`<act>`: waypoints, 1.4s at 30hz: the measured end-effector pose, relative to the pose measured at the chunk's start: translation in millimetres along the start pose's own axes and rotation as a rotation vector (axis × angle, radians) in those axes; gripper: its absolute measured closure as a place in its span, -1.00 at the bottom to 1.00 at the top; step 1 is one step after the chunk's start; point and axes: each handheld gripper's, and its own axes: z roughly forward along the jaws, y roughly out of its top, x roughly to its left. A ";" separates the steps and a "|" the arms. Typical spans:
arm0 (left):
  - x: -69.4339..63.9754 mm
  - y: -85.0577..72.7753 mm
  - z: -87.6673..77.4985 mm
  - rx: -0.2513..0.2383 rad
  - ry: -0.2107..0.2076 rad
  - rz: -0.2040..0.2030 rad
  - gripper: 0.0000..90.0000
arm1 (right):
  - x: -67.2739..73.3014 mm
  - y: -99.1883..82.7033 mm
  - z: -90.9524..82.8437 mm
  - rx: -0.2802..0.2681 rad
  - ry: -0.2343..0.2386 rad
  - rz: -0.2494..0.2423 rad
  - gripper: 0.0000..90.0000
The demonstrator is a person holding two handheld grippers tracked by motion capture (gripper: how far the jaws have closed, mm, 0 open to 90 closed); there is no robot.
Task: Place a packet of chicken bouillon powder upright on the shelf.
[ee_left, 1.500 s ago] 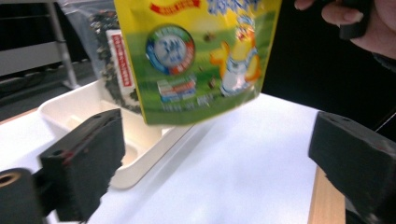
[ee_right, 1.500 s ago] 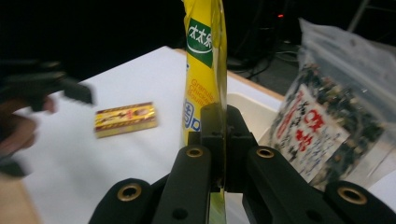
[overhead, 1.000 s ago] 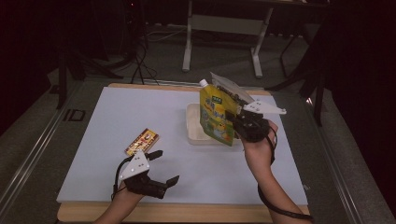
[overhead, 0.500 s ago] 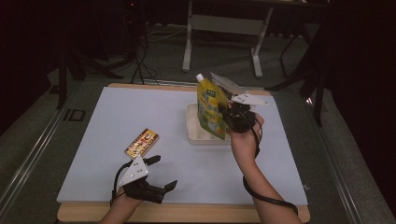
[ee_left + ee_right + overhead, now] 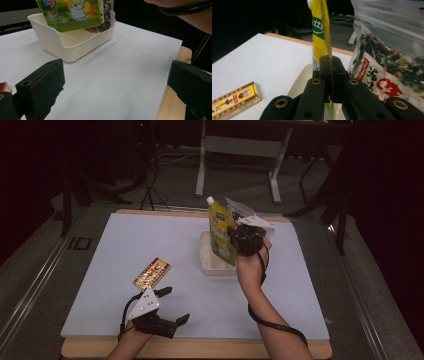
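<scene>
Your right gripper (image 5: 239,239) carried the yellow pouch (image 5: 221,230) toward 9 o'clock, jaws clamped on its edge; left gripper (image 5: 170,306) rests wide open, empty.

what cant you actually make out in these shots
- Yellow-green pouch: its bottom edge, in the high view, is behind the right gripper; whether it touches the cream bin is unclear.
- Pouch top: cut off by the upper edge in the left gripper view.
- Print on the flat snack box: too small to read.
- Clear bag of dried mix: its right part is cut off in the right gripper view.
</scene>
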 end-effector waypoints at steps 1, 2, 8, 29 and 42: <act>0.0 -0.2 0.0 0.001 0.000 0.002 -0.97 | 0.0 -0.3 1.3 -0.002 0.012 0.013 1.00; 0.0 -0.4 0.1 0.003 0.000 0.002 -0.97 | 0.2 -0.8 2.4 -0.003 0.021 0.027 1.00; 0.5 -0.9 0.4 0.005 0.002 0.003 -0.97 | -0.7 -6.4 8.9 0.018 0.103 0.096 1.00; 2.3 -3.6 1.6 0.009 -0.004 -0.005 -0.97 | -1.2 -24.9 18.9 0.008 0.105 0.001 1.00; 3.4 -4.6 2.5 0.012 -0.009 -0.008 -0.97 | -3.0 -29.9 28.9 -0.007 0.109 -0.009 1.00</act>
